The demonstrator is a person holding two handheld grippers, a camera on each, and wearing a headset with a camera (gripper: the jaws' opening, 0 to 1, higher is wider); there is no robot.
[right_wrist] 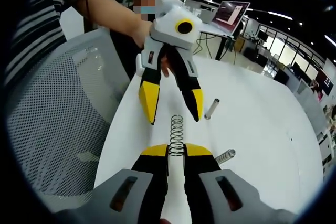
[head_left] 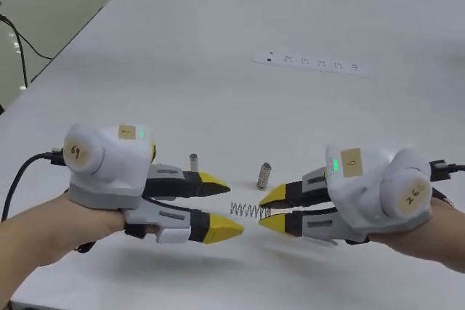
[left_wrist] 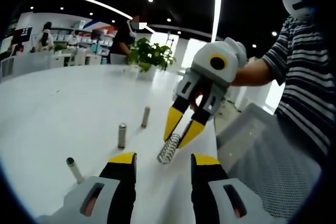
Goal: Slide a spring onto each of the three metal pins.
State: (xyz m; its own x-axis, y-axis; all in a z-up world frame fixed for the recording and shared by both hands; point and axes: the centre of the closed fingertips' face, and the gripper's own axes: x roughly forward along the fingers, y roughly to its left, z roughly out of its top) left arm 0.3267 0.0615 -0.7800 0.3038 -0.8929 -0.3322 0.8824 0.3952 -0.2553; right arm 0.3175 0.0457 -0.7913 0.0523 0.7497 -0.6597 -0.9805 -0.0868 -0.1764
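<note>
White table [head_left: 218, 27] with a white power strip [head_left: 312, 63] lying flat toward its far side, a grey mesh chair [right_wrist: 58, 124] just beside one edge, a leafy potted plant [left_wrist: 149, 56] past one end, and an open laptop [right_wrist: 231, 14] on another desk beyond.

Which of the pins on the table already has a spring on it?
In the head view, the right-hand pin, just beyond the right gripper's tips. Coils wrap it, while the left-hand pin is bare smooth metal.
</note>
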